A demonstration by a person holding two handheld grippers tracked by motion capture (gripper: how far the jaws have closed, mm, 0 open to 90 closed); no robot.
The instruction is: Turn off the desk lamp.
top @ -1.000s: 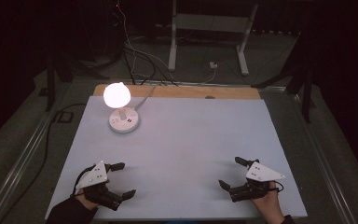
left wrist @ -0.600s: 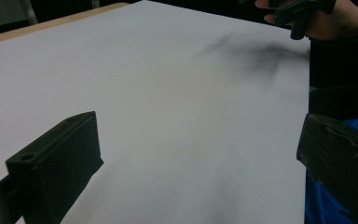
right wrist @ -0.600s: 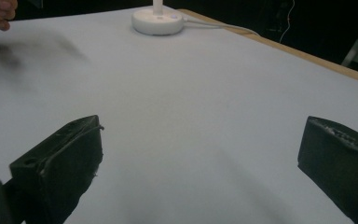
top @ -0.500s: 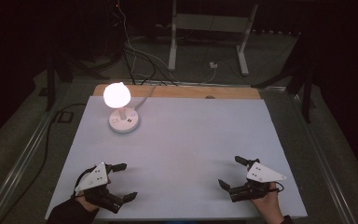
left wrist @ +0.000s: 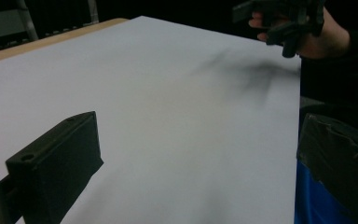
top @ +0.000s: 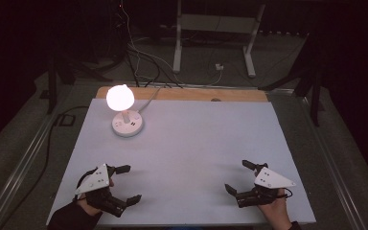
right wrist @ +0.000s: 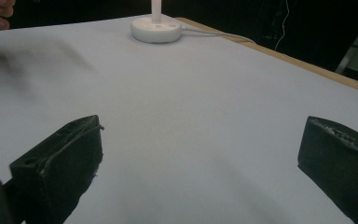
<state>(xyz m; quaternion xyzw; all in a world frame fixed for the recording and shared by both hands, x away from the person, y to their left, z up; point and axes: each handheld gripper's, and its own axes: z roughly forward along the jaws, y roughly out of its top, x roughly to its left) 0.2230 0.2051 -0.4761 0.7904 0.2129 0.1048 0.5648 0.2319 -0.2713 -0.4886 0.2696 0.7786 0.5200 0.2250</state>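
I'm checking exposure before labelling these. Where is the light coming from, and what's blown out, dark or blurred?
High view: the lit lamp is blown out to a white blob; the floor around the table is nearly black. Left gripper view: a soft smeared shadow lies under the far hand-held gripper. Right gripper view: the lamp base is sharp, with a blurred shadow at the left.

**Lit lamp on a white table**

A small lamp [top: 122, 108] with a glowing round shade stands on a round white base near the far left corner of a white table [top: 196, 153]. Its white cable [top: 149, 96] runs back over the table's wooden far edge [top: 182, 94] toward the dark floor.
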